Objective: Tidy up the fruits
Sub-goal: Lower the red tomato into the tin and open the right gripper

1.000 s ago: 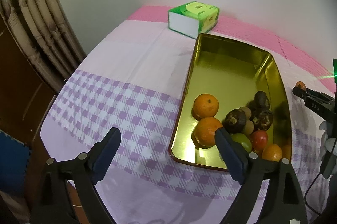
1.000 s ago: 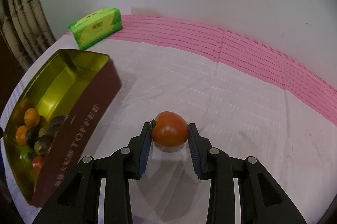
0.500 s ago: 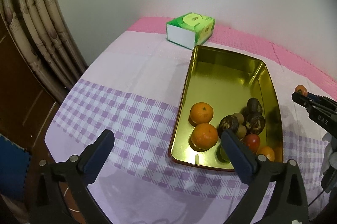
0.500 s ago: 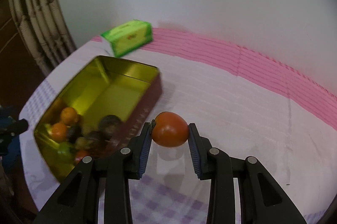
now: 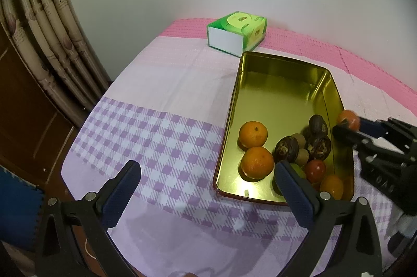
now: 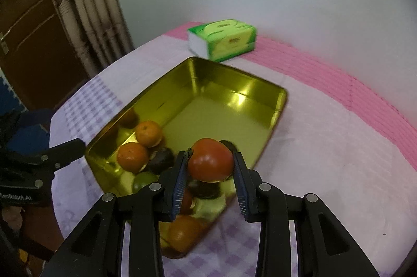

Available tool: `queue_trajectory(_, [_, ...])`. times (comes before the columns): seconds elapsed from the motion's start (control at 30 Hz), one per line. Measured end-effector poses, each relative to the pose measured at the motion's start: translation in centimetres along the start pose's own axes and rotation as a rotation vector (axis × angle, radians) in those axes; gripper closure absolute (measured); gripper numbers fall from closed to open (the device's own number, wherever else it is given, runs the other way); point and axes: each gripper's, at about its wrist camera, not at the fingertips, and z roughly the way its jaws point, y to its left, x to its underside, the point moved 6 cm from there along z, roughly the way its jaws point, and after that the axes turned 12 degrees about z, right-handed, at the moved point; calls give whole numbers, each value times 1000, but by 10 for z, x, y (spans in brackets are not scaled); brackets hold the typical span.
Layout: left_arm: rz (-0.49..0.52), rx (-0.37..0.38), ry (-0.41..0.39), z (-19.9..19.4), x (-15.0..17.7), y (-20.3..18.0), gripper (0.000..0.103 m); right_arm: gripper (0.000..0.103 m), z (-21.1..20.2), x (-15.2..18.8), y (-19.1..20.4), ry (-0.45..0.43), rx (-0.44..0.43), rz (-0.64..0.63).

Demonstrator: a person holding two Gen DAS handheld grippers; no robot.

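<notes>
Right claw (image 6: 210,165) clamped on a red tomato (image 6: 210,162) above the gold tin's (image 6: 229,78) near end, left claw (image 5: 206,187) just opened wide, empty, beside the tin's left rim, oranges (image 5: 253,134) and dark fruits (image 5: 286,152) inside

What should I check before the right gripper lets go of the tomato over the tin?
1. Grip: right gripper is shut on the tomato, pads on both sides: ok.
2. Position: tomato is above the gold tin, over its fruit-filled end: ok.
3. Landing spot: mangosteens and other fruit lie right below, while the far end is bare: not ok.
4. Height above the fruit: cannot tell.
5. Left gripper is open, empty, its jaws just widened, near the tin's near rim: ok.
</notes>
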Motion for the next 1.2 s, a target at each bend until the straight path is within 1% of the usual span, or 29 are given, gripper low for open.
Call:
queue_trajectory(0.17, [-7, -13, 5, -1, 1, 2, 1, 67, 10, 6, 12, 23, -1, -22])
queue_trajectory(0.4, [-19, -28, 15, -7, 7, 6, 1, 68, 17, 11, 17, 37, 13, -25])
queue_trajectory(0.53, [-21, -33, 18, -9, 11, 6, 1, 68, 17, 13, 19, 36, 17, -22])
queue_trajectory(0.67, [-25, -38, 20, -12, 13, 5, 1, 66, 6, 14, 19, 28, 8, -2])
queue_trajectory(0.73, [-28, -36, 22, -13, 14, 5, 1, 61, -2, 16, 18, 26, 14, 9])
queue_trajectory(0.8, [-25, -35, 22, -14, 15, 3, 1, 41, -11, 19, 14, 19, 22, 37])
queue_trajectory(0.83, [-24, -38, 22, -14, 15, 3, 1, 36, -16, 20, 12, 14, 20, 49])
queue_trajectory(0.87, [-23, -42, 22, -15, 16, 2, 1, 29, -23, 23, 11, 9, 22, 60])
queue_trajectory(0.9, [-22, -42, 23, -15, 16, 1, 1, 26, -27, 25, 10, 7, 24, 61])
queue_trajectory(1.0, [-18, -38, 25, -15, 16, -3, 1, 22, -38, 33, 6, 0, 60, 51])
queue_trajectory(1.2, [3, -38, 20, -19, 17, -13, 1, 21, -41, 48, -1, 25, 57, 71])
